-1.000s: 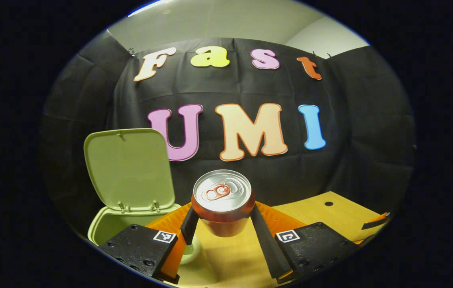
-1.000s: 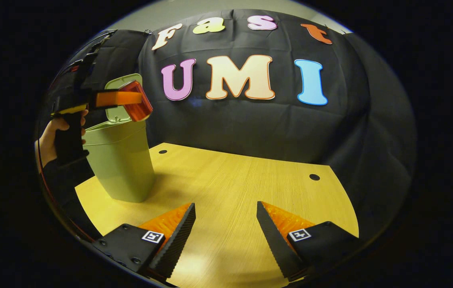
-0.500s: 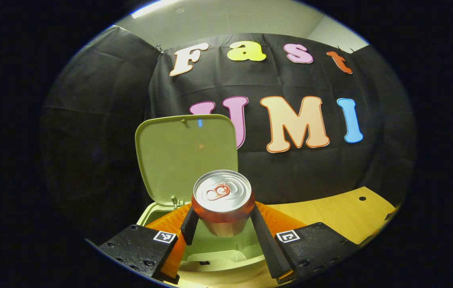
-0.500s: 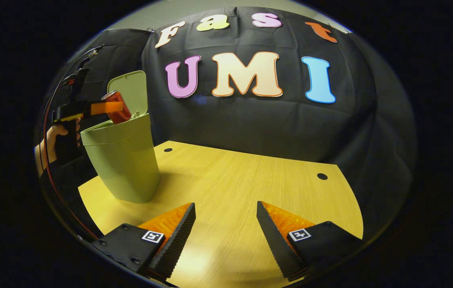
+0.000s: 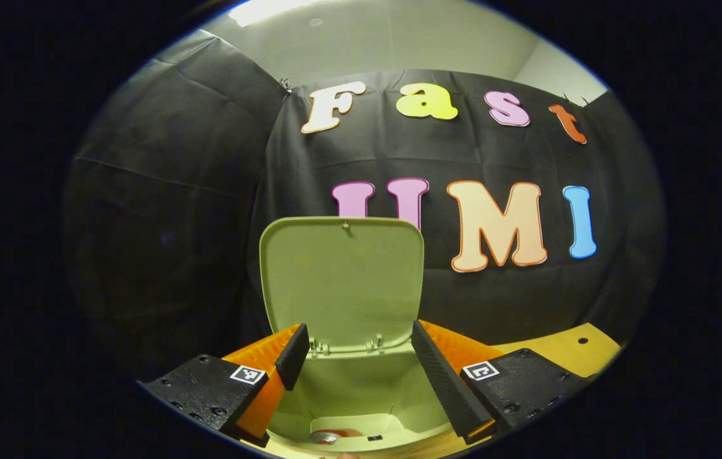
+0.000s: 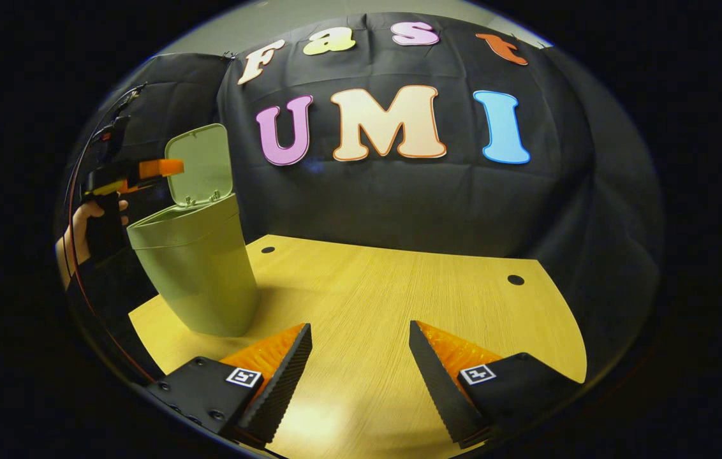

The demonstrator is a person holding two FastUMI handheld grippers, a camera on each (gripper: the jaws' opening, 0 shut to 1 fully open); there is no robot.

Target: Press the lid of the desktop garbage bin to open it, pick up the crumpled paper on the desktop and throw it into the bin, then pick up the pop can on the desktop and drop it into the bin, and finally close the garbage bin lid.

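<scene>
1. The left gripper (image 5: pixel 356 357) hung over the mouth of the garbage bin (image 5: pixel 361 389), its fingers spread wide with nothing between them.
2. Straight ahead of those fingers the bin's lid (image 5: pixel 343 280) stood raised on its hinge, its inner face turned toward the gripper.
3. Below and between the fingertips, down inside the bin, the pop can (image 5: pixel 330 437) lay at the bottom; only a small part of its silver top and red body showed.
4. In the right gripper view the same left gripper (image 6: pixel 160 168) reached in above the bin's rim, held by a hand (image 6: pixel 80 229) off to the far left.
5. The right gripper (image 6: pixel 360 357) hovered low above the wooden table (image 6: pixel 399 293), its fingers parted and holding nothing.
6. From the right gripper, the bin (image 6: pixel 198 268) stood ahead and well to the left, on the table's near-left part, with its lid (image 6: pixel 198 164) up.
7. The crumpled paper could not be made out inside the bin.
</scene>
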